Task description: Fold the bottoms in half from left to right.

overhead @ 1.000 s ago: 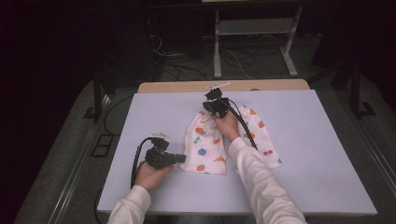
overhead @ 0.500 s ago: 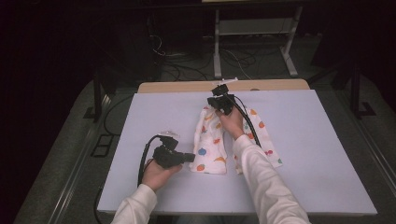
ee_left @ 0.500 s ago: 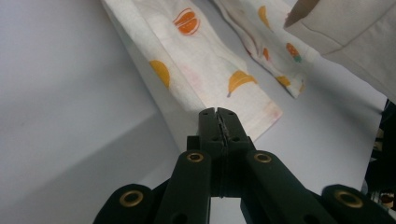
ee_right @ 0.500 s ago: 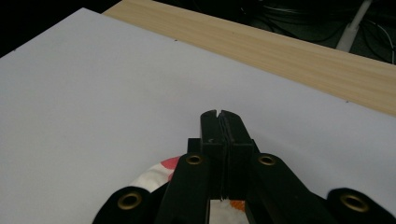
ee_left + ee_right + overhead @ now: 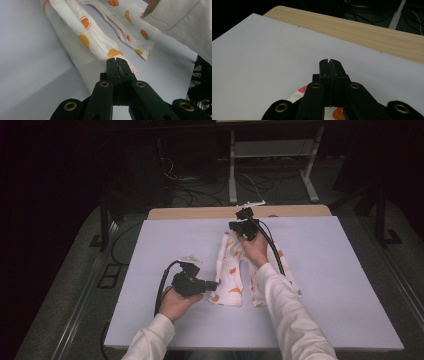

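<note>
White cotton cloth (image 5: 231,270) printed with orange fruit, lying lengthwise on the pale counter (image 5: 340,270). High view: I see the left tool (image 5: 212,285) held low, pointing right at the cloth's near corner; right tool (image 5: 239,227) at the far end, forearm stretched over the fabric. Left gripper view: left tool (image 5: 117,60) pressed together, tips at the cloth (image 5: 85,37) edge; whether fabric is caught I cannot tell. Right gripper view: right tool (image 5: 329,61) closed, cloth (image 5: 298,95) beneath its base. No legible writing.
</note>
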The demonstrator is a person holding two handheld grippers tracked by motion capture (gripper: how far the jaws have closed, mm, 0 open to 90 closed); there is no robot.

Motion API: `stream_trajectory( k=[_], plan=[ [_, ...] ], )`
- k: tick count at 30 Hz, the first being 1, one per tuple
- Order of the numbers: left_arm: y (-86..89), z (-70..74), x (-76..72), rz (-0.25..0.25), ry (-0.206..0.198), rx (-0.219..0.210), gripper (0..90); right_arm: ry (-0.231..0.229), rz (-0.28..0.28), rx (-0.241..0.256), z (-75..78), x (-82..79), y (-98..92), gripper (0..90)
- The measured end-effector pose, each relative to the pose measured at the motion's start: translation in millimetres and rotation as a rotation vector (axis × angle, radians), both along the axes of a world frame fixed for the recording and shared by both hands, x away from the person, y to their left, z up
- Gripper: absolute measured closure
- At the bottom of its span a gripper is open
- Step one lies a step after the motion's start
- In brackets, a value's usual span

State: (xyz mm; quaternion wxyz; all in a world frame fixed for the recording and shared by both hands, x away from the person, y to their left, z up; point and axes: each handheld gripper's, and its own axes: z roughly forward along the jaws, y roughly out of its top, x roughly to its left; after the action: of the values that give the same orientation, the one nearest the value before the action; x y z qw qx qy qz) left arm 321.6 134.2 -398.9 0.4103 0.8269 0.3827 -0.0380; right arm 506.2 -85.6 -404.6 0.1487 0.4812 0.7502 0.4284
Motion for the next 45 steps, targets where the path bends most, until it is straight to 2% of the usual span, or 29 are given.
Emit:
stream_trajectory(
  k=[15,23,28,45],
  plan=[
    [-13.5,0.5,-0.7,-0.028,-0.002,-0.009,89.6,0.001,-0.009,0.005,-1.4,-2.5,-14.1,87.5],
    [-23.6,1.5,-0.2,-0.046,-0.004,-0.017,89.6,-0.007,-0.015,0.015,2.9,-4.4,-25.7,87.5],
    [-33.4,4.2,-1.2,-0.062,-0.012,-0.023,89.6,-0.006,-0.020,0.044,6.6,-4.6,-35.8,87.5],
    [-74.7,9.4,0.8,-0.135,-0.009,-0.038,89.6,0.010,-0.022,0.069,8.7,-7.4,-68.6,87.5]
  ],
)
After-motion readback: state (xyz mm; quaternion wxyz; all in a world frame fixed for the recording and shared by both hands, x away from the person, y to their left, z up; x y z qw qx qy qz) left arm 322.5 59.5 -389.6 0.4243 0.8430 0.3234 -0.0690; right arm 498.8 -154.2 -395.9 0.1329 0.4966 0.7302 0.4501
